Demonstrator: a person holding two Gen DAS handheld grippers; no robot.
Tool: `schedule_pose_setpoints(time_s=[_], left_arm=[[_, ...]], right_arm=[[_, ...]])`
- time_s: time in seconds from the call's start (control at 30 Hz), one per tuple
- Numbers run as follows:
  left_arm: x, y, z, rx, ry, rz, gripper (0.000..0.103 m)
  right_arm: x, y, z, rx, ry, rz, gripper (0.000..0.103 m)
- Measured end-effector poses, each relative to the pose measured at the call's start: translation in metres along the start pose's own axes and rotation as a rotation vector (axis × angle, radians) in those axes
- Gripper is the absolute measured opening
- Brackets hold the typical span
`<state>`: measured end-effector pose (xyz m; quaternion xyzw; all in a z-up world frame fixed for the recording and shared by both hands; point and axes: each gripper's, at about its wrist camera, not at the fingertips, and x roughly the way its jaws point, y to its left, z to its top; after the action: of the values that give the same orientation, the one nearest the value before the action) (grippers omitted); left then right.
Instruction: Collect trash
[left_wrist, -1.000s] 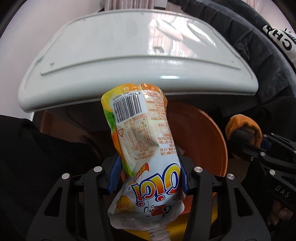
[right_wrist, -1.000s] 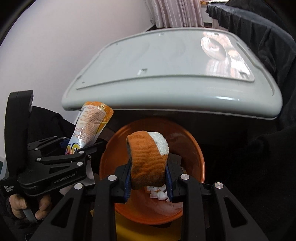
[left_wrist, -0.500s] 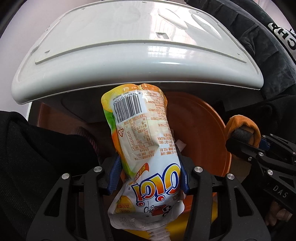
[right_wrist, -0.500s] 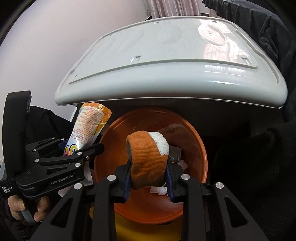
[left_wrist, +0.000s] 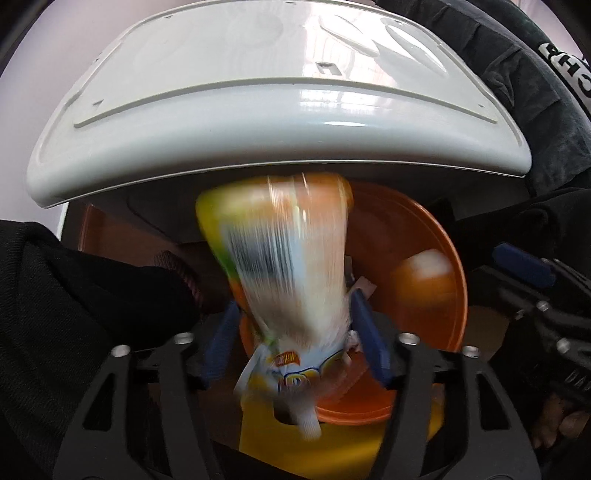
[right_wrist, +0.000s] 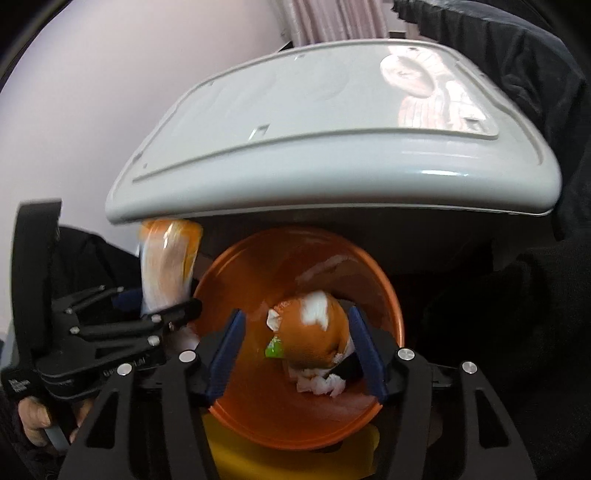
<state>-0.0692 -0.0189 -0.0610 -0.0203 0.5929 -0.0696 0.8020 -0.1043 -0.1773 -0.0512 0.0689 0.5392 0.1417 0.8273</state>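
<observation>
My left gripper (left_wrist: 295, 339) has its fingers spread and the orange-and-white snack pouch (left_wrist: 284, 266) is a motion blur between them, sliding down over the orange bin (left_wrist: 432, 243). The pouch also shows in the right wrist view (right_wrist: 166, 266), above the left gripper (right_wrist: 122, 325). My right gripper (right_wrist: 297, 349) is open over the orange bin (right_wrist: 255, 273). The orange-and-white peel piece (right_wrist: 314, 332) lies loose inside the bin on white scraps; in the left wrist view it (left_wrist: 424, 280) is blurred inside the bin.
The bin's grey-white lid (left_wrist: 280, 107) stands raised behind the opening, also in the right wrist view (right_wrist: 332, 140). A yellow base (right_wrist: 291, 454) sits under the bin. Dark clothing (left_wrist: 517, 85) hangs at the right and a dark sleeve (left_wrist: 74, 302) at the left.
Both grippers have opened. The peel piece has dropped from the right gripper into the bin. The pouch has come loose in the left gripper and is sliding downward, blurred.
</observation>
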Motion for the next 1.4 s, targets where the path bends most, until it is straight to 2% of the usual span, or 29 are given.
schedule_pose_setpoints(time_s=[0.17, 0.37, 0.57, 0.77, 0.87, 0.93, 1.03, 1.13, 1.3, 1.4], left_arm=[[-0.002, 0.003, 0.001, -0.013, -0.005, -0.005, 0.067], [-0.003, 0.003, 0.002, -0.016, -0.010, 0.000, 0.067], [-0.005, 0.004, -0.001, -0.025, -0.019, 0.002, 0.067], [-0.015, 0.007, 0.003, -0.029, -0.060, 0.013, 0.067], [-0.030, 0.009, 0.007, -0.022, -0.130, 0.035, 0.067], [-0.044, 0.009, 0.012, -0.005, -0.208, 0.072, 0.077], [-0.068, 0.005, 0.025, 0.038, -0.347, 0.146, 0.084], [-0.081, 0.004, 0.043, 0.041, -0.433, 0.186, 0.088], [-0.084, 0.012, 0.080, -0.001, -0.492, 0.140, 0.088], [-0.075, 0.019, 0.097, -0.030, -0.497, 0.126, 0.088]], right_arm=[[-0.005, -0.008, 0.001, 0.043, -0.019, 0.004, 0.060], [-0.005, -0.008, 0.002, 0.039, -0.023, 0.003, 0.065], [-0.009, -0.008, 0.001, 0.038, -0.035, -0.001, 0.074], [-0.018, -0.009, 0.011, 0.042, -0.065, -0.003, 0.089], [-0.026, -0.010, 0.022, 0.043, -0.099, -0.023, 0.095], [-0.033, -0.011, 0.031, 0.038, -0.132, -0.044, 0.098], [-0.042, -0.010, 0.049, 0.016, -0.184, -0.076, 0.098], [-0.049, -0.008, 0.070, -0.010, -0.262, -0.140, 0.098], [-0.049, -0.004, 0.097, -0.081, -0.447, -0.316, 0.098], [-0.042, -0.005, 0.102, -0.094, -0.489, -0.381, 0.098]])
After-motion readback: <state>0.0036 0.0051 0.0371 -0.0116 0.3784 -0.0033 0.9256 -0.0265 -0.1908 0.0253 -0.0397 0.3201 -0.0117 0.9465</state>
